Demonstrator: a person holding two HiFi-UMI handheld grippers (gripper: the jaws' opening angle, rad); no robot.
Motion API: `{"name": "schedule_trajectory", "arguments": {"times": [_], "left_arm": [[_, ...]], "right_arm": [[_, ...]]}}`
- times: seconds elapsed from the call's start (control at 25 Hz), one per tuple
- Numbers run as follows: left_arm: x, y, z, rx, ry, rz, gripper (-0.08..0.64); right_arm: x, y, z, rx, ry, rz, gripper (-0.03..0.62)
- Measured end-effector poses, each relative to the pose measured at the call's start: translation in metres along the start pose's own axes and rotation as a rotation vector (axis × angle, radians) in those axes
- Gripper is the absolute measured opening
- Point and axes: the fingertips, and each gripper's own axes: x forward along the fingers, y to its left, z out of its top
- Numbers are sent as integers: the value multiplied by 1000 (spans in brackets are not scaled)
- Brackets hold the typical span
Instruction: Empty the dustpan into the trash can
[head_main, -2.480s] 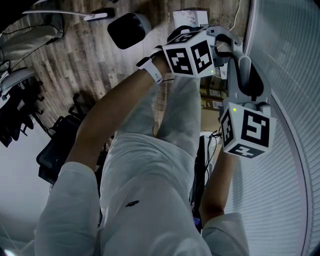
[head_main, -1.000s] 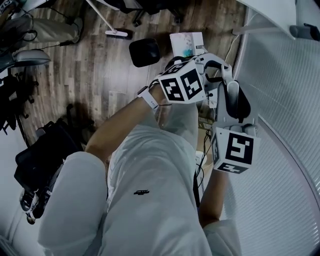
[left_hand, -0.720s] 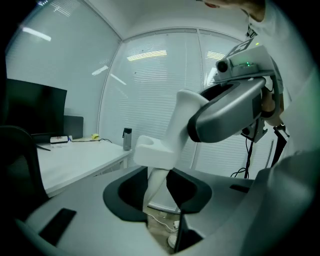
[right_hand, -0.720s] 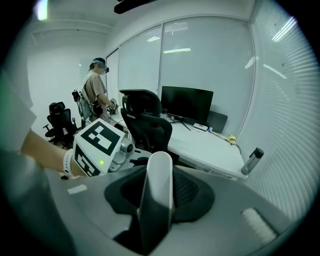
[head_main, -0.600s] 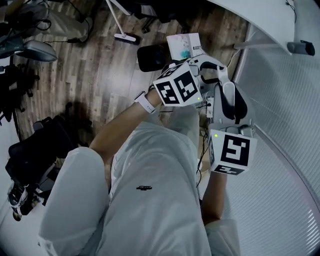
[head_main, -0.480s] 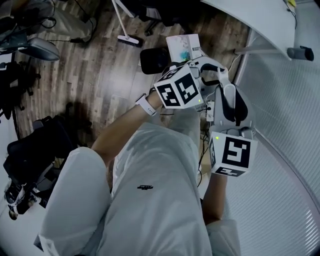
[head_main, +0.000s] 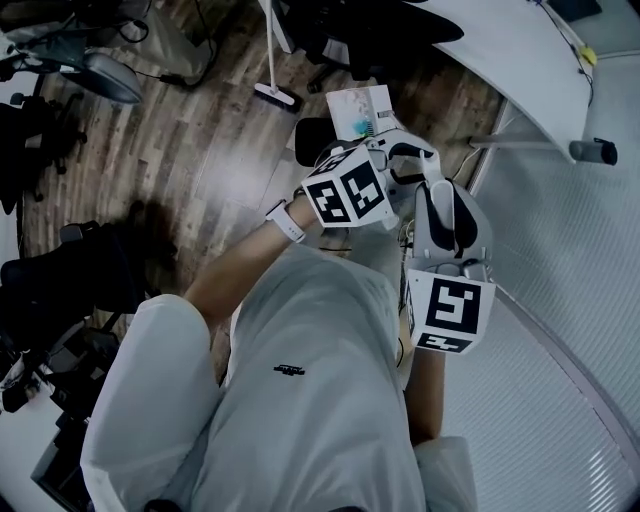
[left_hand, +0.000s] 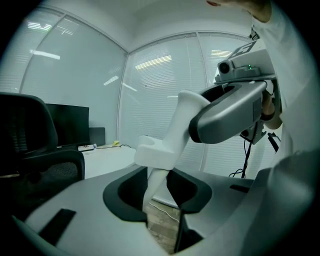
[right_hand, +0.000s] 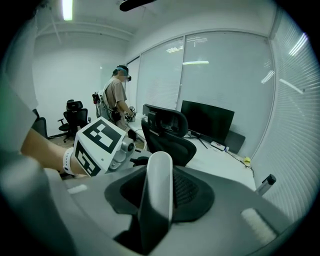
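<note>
- Head view: dustpan (head_main: 360, 105) pokes out just beyond left gripper (head_main: 372, 160) and right gripper (head_main: 418, 175); black trash can (head_main: 308, 138) sits just left of dustpan, broom (head_main: 272, 80) farther left.
- Left gripper view: jaws pinch dustpan's white handle (left_hand: 155, 187); right gripper sits higher up it.
- Right gripper view: jaws clamp same handle (right_hand: 159, 190); office chair (right_hand: 167, 134) stands behind dustpan.

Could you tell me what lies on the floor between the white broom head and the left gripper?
A round black bin, seen in the head view.
</note>
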Motion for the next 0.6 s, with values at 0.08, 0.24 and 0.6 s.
{"name": "schedule_trajectory", "arguments": {"times": [0.08,0.24,0.6], "left_arm": [[-11,6,-3,-10,-5,25,118],[-33,17,-7,-35,-24,76,120],[-54,16,-29,-99,-69,143,122]], "right_arm": [[5,10,6,-22,-6,18,127],[13,29,17,-56,-12,48,127],[21,60,10,-131,-3,82,127]]}}
